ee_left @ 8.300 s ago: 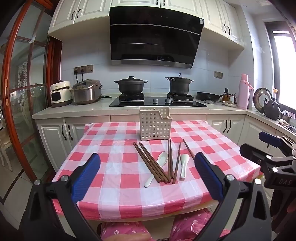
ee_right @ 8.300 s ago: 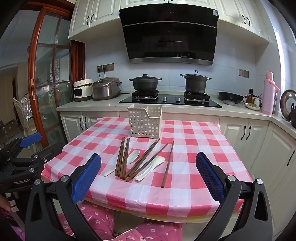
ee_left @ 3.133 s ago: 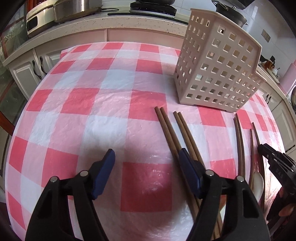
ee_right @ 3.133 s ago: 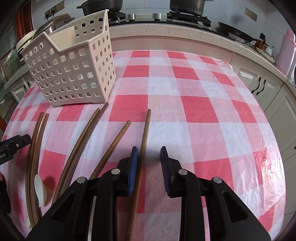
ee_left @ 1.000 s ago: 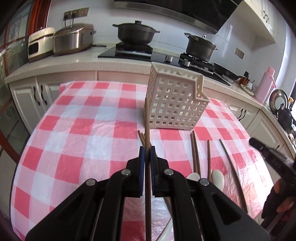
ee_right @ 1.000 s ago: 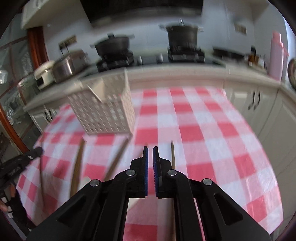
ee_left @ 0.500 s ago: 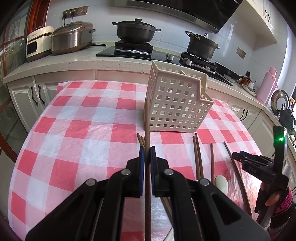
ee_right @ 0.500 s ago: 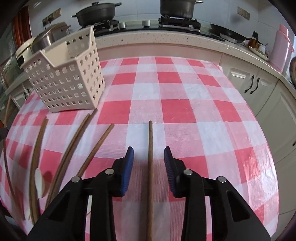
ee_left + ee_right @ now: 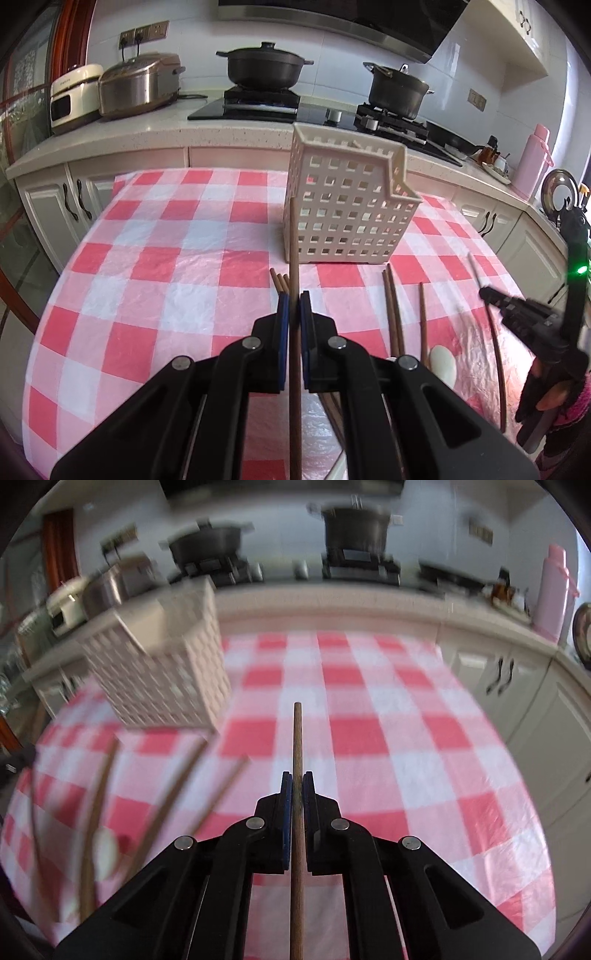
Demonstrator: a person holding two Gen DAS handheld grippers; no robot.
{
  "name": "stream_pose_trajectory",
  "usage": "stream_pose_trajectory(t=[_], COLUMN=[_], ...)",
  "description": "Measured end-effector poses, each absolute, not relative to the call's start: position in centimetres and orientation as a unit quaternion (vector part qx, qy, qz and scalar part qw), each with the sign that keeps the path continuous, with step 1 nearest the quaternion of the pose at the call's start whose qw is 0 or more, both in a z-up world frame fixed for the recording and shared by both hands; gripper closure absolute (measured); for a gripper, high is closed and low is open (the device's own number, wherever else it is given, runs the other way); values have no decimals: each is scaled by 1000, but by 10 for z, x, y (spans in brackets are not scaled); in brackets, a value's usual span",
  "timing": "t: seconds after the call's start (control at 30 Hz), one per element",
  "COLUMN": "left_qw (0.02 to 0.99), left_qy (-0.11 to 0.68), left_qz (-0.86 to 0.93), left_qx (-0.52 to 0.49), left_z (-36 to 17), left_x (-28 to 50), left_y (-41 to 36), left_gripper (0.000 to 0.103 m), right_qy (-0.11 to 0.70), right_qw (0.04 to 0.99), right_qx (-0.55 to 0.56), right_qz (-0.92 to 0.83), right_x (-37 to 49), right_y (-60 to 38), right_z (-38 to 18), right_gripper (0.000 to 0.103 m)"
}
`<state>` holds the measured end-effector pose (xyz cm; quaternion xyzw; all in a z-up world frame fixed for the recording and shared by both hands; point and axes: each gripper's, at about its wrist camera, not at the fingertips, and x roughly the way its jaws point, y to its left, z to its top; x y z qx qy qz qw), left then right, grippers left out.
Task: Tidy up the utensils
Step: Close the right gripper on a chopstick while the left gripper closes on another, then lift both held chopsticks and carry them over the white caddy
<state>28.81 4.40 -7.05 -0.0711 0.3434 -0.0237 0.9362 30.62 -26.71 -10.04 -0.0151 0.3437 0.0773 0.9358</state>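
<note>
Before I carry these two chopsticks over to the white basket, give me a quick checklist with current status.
1. Left gripper shut on a chopstick: ok.
2. Right gripper shut on the other chopstick: ok.
3. Both sticks run straight along the fingers: ok.
4. White perforated basket upright on the checked tablecloth: ok.
5. Basket interior free: cannot tell.
6. Right wrist view sharp enough to aim: not ok, blurred.

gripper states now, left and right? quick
Left gripper: closed on a wooden chopstick.
Right gripper: closed on another chopstick.
</note>
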Motion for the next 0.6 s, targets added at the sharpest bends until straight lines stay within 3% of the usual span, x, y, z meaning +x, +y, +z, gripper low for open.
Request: stream_pose_trajectory(t=[0.23,0.6], left_qw=[951,967], left_qy=[301,248], left_qz=[-39,-41], left_qx=[-62,-35], left_z=[-38,-4], left_x=[269,251], left_y=[41,33], left_gripper=[97,97], right_qy=[245,197], right_qw=[963,973], right_qx=[-9,-13], right_qz=[111,121], right_x=[263,247], right_y=[-255,-238], right_z=[-34,-1], right_gripper=[97,98])
